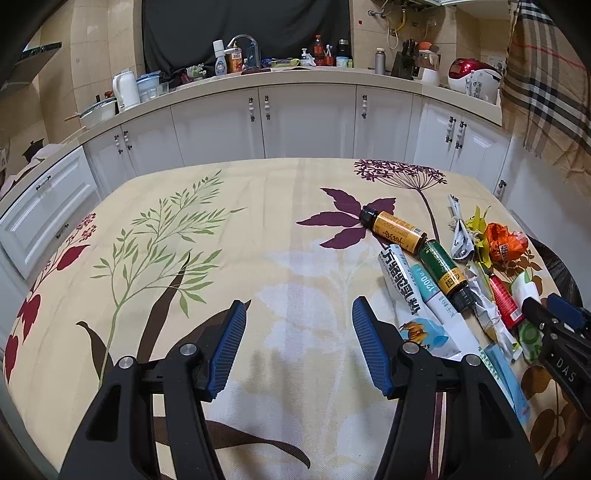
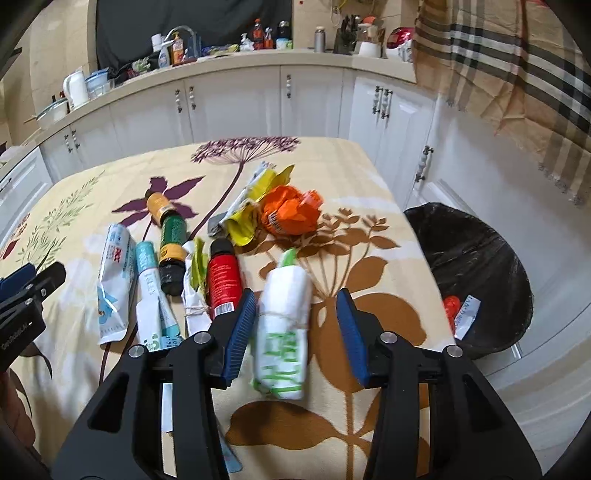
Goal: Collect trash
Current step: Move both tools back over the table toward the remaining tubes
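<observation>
Right tongs (image 2: 295,332) were spread wide, straddling the white-and-green wrapper roll (image 2: 282,332), its long axis running along the fingers. Left tongs (image 1: 299,347), also wide, sat over bare worktop (image 1: 147,258).

Cabinets: you face white base cabinets (image 1: 306,122) under a cluttered beige countertop (image 1: 317,75).
Walls: beige tile (image 1: 99,44); dark cloth (image 1: 243,22) behind the faucet (image 1: 243,40).
Table: floral tablecloth (image 1: 184,229).
Right: plaid cloth (image 2: 509,74) hanging.

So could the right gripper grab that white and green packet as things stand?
Probably yes: the right gripper is open and the packet already lies between its fingers, nothing blocking.
</observation>
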Available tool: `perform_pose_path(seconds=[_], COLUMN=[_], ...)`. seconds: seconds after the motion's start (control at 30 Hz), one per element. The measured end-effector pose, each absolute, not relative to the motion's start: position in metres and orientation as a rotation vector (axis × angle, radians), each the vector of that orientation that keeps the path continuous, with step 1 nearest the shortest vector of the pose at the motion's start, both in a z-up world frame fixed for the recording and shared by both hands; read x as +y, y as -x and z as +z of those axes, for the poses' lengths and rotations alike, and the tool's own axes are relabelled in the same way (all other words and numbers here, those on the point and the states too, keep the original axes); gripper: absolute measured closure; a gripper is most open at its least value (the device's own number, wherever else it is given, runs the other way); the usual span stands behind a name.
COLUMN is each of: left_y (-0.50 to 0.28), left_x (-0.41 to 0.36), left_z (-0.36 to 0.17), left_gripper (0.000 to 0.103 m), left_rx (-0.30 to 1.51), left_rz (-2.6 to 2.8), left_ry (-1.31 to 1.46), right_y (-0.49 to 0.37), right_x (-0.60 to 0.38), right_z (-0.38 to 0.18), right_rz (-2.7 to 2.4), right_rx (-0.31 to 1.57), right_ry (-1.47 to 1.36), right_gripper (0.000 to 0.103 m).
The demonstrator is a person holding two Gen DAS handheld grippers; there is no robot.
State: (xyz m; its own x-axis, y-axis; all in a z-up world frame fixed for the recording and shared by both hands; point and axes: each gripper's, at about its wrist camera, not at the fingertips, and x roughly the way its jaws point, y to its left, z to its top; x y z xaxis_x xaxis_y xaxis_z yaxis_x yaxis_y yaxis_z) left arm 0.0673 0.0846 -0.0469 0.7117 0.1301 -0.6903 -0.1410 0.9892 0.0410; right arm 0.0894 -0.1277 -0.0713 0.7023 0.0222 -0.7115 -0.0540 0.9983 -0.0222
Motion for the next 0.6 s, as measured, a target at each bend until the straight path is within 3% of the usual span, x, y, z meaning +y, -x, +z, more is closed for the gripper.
perform_pose_path(seconds=[0.1, 0.6], left_y=[-0.068, -0.079], left_x=[0.085, 0.045], left_z=[-0.048, -0.047], left_gripper=[0.044, 0.042], left_rx=[0.769, 0.77], left_rz=[0.148, 0.065], left_ry=[0.021, 0.011], right_y=[-0.09, -0.079], right_x=[-0.127, -0.155], right_z=[-0.074, -0.057], right_rz=[0.063, 0.01], right_rx=[0.809, 0.734], right_ry=[0.032, 0.017], right_gripper=[0.076, 0.077])
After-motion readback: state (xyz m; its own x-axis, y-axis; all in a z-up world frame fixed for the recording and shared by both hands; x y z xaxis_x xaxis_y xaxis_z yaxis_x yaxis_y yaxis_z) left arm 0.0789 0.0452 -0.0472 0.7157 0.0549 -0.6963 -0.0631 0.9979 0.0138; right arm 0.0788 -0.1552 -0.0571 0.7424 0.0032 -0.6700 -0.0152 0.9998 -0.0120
